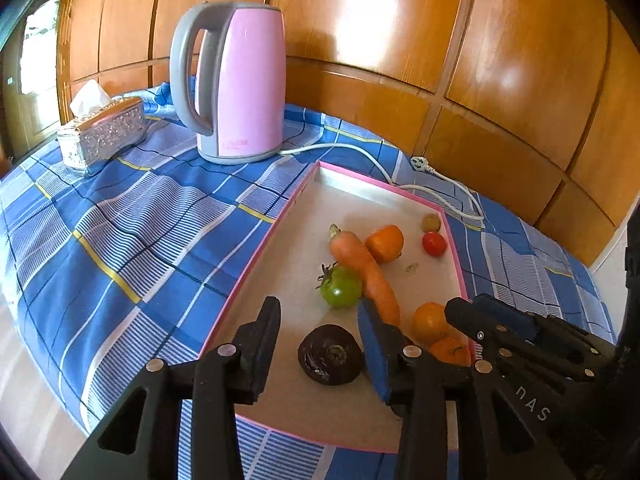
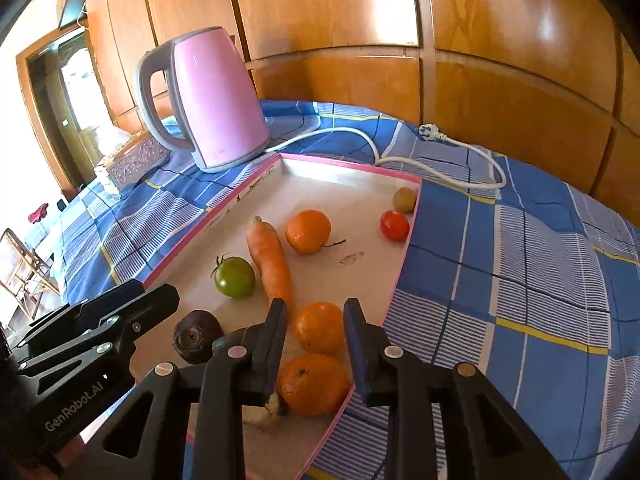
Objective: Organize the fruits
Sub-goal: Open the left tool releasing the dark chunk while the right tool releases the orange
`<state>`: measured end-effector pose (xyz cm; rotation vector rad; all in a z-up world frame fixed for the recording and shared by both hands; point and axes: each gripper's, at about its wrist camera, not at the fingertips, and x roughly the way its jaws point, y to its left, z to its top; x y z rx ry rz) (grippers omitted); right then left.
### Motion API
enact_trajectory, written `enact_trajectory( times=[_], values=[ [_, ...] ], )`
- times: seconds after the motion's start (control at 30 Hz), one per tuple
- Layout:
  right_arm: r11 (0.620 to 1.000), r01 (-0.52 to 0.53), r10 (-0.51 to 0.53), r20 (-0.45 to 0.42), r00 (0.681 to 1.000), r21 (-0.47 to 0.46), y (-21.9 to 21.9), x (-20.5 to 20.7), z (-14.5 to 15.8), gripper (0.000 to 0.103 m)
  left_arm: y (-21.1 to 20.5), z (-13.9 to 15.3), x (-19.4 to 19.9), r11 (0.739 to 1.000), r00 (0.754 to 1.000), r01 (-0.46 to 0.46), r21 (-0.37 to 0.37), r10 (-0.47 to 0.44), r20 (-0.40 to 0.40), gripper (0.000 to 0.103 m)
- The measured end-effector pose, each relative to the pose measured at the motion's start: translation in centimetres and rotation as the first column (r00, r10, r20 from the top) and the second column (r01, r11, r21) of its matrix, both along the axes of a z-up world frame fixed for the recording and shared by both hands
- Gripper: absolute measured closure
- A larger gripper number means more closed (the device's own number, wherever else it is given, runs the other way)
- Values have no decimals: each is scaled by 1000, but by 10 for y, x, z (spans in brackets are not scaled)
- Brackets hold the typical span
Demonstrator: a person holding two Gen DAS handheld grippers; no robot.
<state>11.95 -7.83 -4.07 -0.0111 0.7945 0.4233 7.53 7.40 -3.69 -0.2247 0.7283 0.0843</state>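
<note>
A pink-rimmed tray (image 1: 304, 188) (image 2: 404, 256) lies on the blue checked cloth. In it lie a carrot (image 1: 362, 268) (image 2: 270, 258), a green tomato (image 1: 341, 286) (image 2: 235, 277), three oranges (image 2: 308, 231) (image 2: 320, 327) (image 2: 314, 384), a dark round fruit (image 1: 331, 354) (image 2: 197, 336), a red tomato (image 1: 434, 243) (image 2: 394, 225) and a small brownish fruit (image 1: 431, 222) (image 2: 404, 199). My left gripper (image 1: 318, 322) is open above the dark fruit. My right gripper (image 2: 316, 322) is open, its jaws on either side of the near middle orange, and empty.
A pink kettle (image 1: 232, 80) (image 2: 204, 100) stands behind the tray, its white cord and plug (image 1: 420, 164) (image 2: 434, 134) trailing right. A silver tissue box (image 1: 102, 132) sits at the far left. A wooden panelled wall runs behind the table. A pale scrap (image 2: 264, 412) lies at the tray's near edge.
</note>
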Motion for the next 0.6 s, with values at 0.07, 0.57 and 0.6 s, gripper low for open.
enact_trajectory(
  times=[0.07,0.57,0.6],
  values=[
    [1000,5,-5,5,1000,-1,-1,-3,2,73,0,2,-3,1000,1000,0,6,0,6,61],
    [995,96,-96,6,995,11,-19,-34,8,67,-12,14,-30,998,999,-2,67,-1,52,52],
    [994,109,-109,10,994,9,-21,-37,8,67,-12,15,-31,998,999,-5,68,1,54,52]
  ],
)
